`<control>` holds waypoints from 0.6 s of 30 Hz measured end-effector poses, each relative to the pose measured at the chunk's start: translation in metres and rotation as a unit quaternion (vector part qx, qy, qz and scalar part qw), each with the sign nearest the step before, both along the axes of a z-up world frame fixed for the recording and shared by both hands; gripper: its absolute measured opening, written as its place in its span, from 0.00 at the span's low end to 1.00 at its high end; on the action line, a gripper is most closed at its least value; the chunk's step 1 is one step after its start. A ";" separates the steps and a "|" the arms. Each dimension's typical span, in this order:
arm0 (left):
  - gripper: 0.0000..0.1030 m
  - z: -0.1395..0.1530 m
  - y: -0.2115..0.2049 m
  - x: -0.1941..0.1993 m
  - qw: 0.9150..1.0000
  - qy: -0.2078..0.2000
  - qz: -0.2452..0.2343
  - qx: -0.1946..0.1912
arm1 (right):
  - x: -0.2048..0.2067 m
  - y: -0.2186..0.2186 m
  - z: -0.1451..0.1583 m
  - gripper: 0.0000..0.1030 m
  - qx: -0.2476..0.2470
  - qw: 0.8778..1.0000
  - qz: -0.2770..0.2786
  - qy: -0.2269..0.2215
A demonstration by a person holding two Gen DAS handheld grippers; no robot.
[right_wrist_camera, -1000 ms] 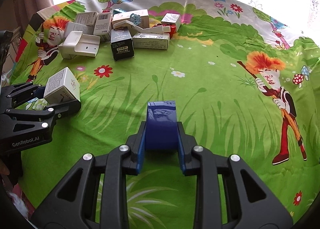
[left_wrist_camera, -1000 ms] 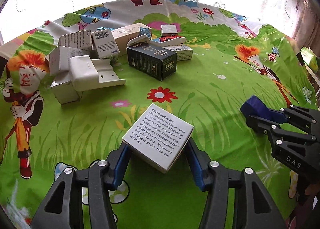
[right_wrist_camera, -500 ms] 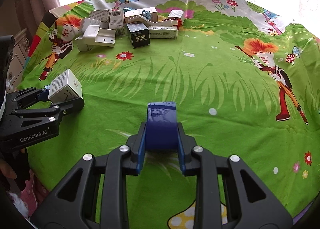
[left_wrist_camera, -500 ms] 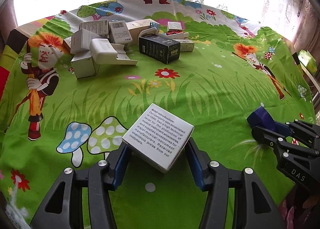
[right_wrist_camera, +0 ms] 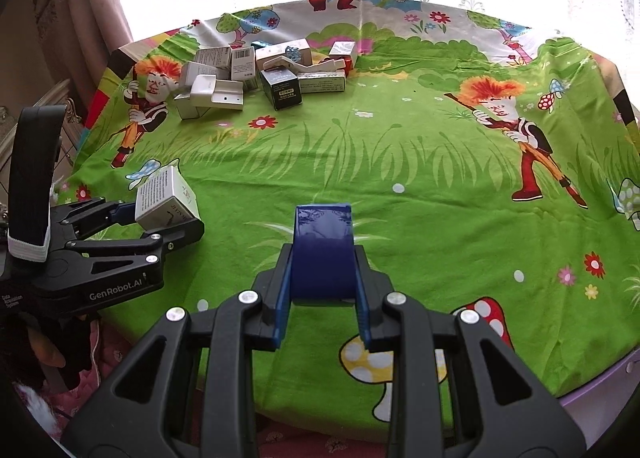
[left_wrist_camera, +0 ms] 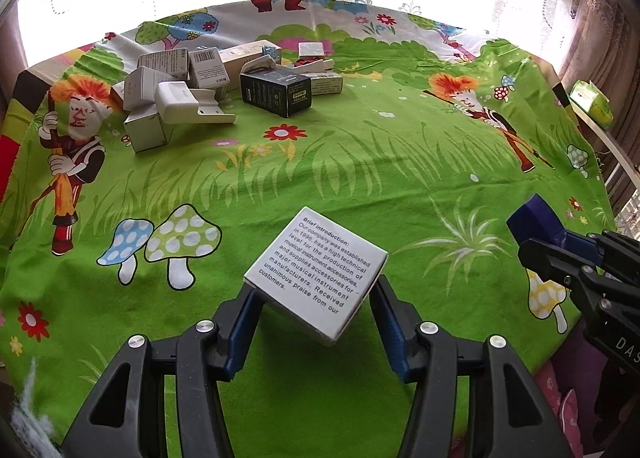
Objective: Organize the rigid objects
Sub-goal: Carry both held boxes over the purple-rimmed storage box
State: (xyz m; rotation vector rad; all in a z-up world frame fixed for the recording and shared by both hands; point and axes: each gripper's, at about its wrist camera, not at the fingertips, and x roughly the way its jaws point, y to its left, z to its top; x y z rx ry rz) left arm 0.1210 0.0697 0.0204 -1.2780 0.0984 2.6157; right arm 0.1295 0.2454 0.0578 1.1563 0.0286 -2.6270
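As tongs (left_wrist_camera: 316,314) withdrew, pile (left_wrist_camera: 224,78) farther.

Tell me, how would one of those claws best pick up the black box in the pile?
Probably from above, closing across the two long sides of the black box. It lies flat at the pile's front edge with its top bare. The end nearest the cameras looks free, but white boxes crowd its far side.

The left gripper (left_wrist_camera: 316,310) clamped a white box (left_wrist_camera: 316,272) above the bench's (left_wrist_camera: 380,162) near edge; the right gripper (left_wrist_camera: 556,238) apparently held a blue box (left_wrist_camera: 534,220).
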 end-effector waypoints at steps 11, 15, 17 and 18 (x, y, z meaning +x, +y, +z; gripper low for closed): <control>0.54 0.013 0.055 0.035 0.997 0.012 -0.076 -0.012 | 0.049 0.045 0.008 0.30 -0.031 0.999 -0.037 -0.009; 0.54 0.015 0.075 0.046 0.994 0.007 -0.107 -0.019 | 0.065 0.058 0.006 0.30 -0.030 0.998 -0.045 -0.016; 0.54 0.017 0.089 0.053 0.991 0.006 -0.127 -0.025 | 0.073 0.066 0.006 0.30 -0.020 0.998 -0.053 -0.013; 0.54 0.018 0.096 0.058 0.990 0.009 -0.138 -0.030 | 0.078 0.071 0.007 0.30 -0.015 0.998 -0.058 -0.011</control>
